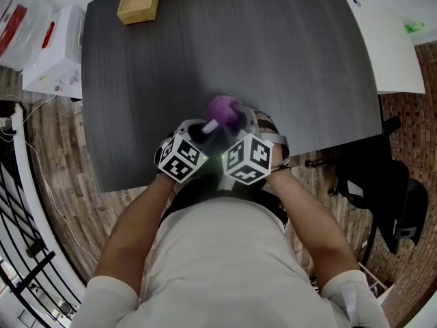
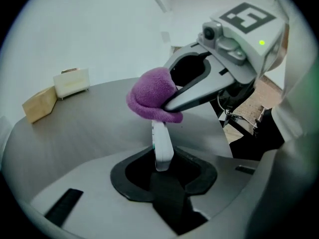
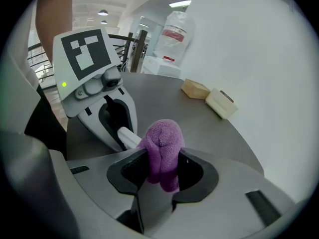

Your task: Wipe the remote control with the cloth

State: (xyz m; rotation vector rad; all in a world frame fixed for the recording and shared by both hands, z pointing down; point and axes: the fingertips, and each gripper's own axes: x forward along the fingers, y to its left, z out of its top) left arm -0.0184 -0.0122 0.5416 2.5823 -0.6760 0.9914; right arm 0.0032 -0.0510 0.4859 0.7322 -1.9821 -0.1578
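Here, left gripper (image 2: 162, 172): its jaws are clamped on the lower end of a slim white plastic remote control (image 2: 161, 144), which stands nearly upright out of them.
Reason for that hold: gripped by one end, the remote control's length likely stays free and steady for wiping.
Right gripper (image 3: 160, 169): its jaws are closed on a bunched purple terry cloth (image 3: 162, 143), whose rounded wad bulges out past the fingertips.
Reason for the bunching: a padded wad probably gives a soft face to rub with, keeping the hard jaws off the plastic.
Where the task's thing is: the remote control is held in the air over the near edge of the dark grey wood-grain table (image 1: 273, 60), close to the person's body, with the cloth sitting on its far end.
Step in hand: judged from that contact, the wipe is under way at the far end.
Other things: a tan wooden block (image 1: 140, 0) and a white box (image 2: 71, 82) lie well apart at the table's far edge, out of the way.
Hidden: the cloth covers the remote control's far end, and its gripped end sinks into the dark hollow between the left jaws.
Hard to make out: its buttons, and how firmly the cloth presses.
Cut off: in the head view the marker cubes cover both sets of jaws, and the white box runs off the top edge.
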